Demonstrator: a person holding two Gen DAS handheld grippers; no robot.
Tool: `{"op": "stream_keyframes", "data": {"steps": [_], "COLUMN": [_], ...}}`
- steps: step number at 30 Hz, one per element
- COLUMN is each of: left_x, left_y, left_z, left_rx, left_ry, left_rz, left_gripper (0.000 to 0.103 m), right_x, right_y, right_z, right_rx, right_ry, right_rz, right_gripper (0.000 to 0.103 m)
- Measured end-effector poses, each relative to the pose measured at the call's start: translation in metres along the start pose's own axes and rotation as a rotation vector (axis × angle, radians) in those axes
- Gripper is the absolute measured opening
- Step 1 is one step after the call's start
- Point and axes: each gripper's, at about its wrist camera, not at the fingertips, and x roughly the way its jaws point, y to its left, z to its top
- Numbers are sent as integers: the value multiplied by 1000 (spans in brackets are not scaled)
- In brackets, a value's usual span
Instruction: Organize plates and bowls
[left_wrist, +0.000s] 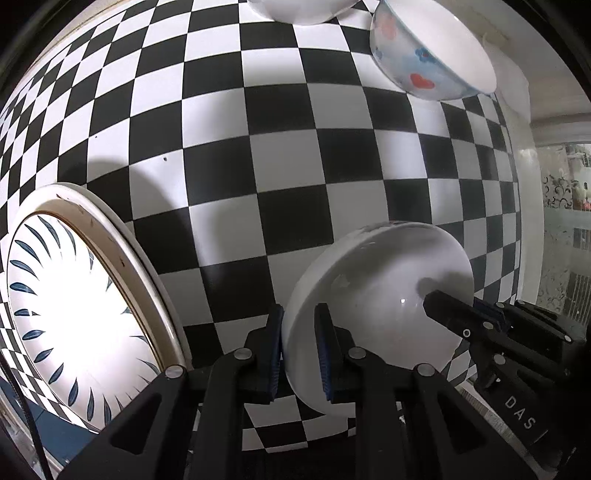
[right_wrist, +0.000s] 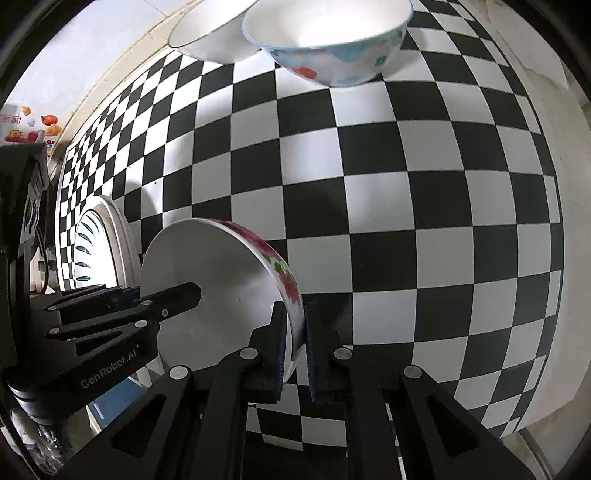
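We carry 1 rose-patterned bowl (right_wrist: 221, 280) by opposite rims, left gripper (left_wrist: 299, 354) and right gripper (right_wrist: 295, 347) both clamped on it, likely bound for the leaf-patterned plate (left_wrist: 85, 321).

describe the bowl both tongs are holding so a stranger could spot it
On the checkered tablecloth, look nearest the camera: a shallow white bowl tipped on edge, gripped by the left tongs and right tongs. Unlike the heart-patterned bowl farther back, its outside bears red flowers.
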Motion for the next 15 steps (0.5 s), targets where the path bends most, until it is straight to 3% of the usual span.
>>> {"op": "stream_keyframes", "data": {"steps": [4, 8, 9, 11, 15], "left_x": [-15, -71, -85, -102, -104], "left_y": [1, 4, 3, 1, -9], "left_z": [-1, 2, 9, 29, 87], "left_rx": [-29, -60, -68, -74, -90], "left_ry": [-2, -133, -167, -206, -211], "left_rz": [-9, -7, -22, -54, -113], "left_gripper": [16, 18, 20, 29, 30], "right_x": [-4, -37, -50, -72, -99], "right_y": [-9, -25, -31, -43, -62], "right_z": [4, 11, 16, 30, 77], "right_rx": [20, 53, 62, 86, 108], "right_ry": [28, -6, -32, -80, -181], "right_rz": [46, 108, 111, 128, 106], "right_gripper": [11, 17, 20, 37, 40]}}
